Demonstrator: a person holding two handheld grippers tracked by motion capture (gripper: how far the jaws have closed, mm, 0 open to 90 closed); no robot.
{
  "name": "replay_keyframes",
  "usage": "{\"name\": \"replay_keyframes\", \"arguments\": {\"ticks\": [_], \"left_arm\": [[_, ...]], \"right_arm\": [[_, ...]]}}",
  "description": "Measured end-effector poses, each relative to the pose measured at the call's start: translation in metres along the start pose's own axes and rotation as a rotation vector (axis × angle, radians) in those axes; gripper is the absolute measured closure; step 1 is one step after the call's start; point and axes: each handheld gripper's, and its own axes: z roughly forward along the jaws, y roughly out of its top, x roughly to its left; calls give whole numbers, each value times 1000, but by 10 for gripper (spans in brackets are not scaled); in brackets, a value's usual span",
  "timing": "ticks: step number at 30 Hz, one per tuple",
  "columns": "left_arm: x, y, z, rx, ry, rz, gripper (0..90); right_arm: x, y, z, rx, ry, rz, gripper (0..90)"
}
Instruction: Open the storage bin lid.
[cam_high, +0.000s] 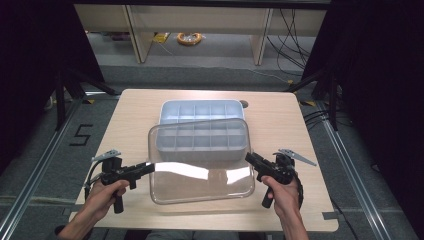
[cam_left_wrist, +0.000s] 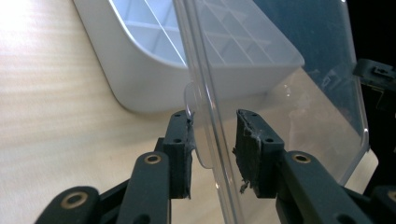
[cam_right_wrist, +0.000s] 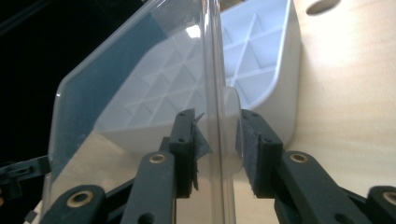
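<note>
Since the clear lid (cam_high: 202, 160) is wide and floppy-looking, the person takes it from both short ends at once, which probably keeps it level over the white compartment tray (cam_high: 200, 111). In the high view the left gripper (cam_high: 148, 167) sits at the lid's left edge and the right gripper (cam_high: 248, 158) at its right edge. The lid hangs just in front of the tray, overlapping its near side.

In both gripper views the jaws straddle the lid's rim with a sliver of gap on each side, so they look apart, not yet pinching. Each lines up with a small tab on the rim (cam_left_wrist: 194, 126), likely the intended grab spot.

All of it sits on a pale wood table (cam_high: 135, 107). Beyond it is grey floor, black curtains, loose cables and a yellow coil (cam_high: 189, 38) under a bench.
</note>
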Motion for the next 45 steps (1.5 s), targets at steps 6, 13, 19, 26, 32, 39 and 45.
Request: {"name": "replay_keyframes", "arguments": {"ticks": [6, 13, 19, 26, 32, 39, 45], "left_arm": [[-6, -11, -8, -6, -10, 6, 653], [-12, -18, -17, 0, 9, 22, 654], [-14, -27, -20, 16, 8, 25, 652], [-14, -37, -17, 55, 3, 38, 643], [-11, -46, -12, 79, 27, 41, 638], [-9, -51, -9, 99, 29, 47, 627], [-7, -52, -7, 116, 27, 45, 620]], "right_arm": [[-4, -19, -6, 21, -5, 22, 674], [-2, -32, -11, 38, -29, 15, 660], [0, -43, -18, 43, -21, 20, 660], [-4, -52, -23, 57, -43, 2, 660], [-3, -59, -23, 76, -42, 20, 661], [-4, -63, -24, 96, -60, 24, 660], [-9, -66, -22, 95, -60, -3, 660]]}}
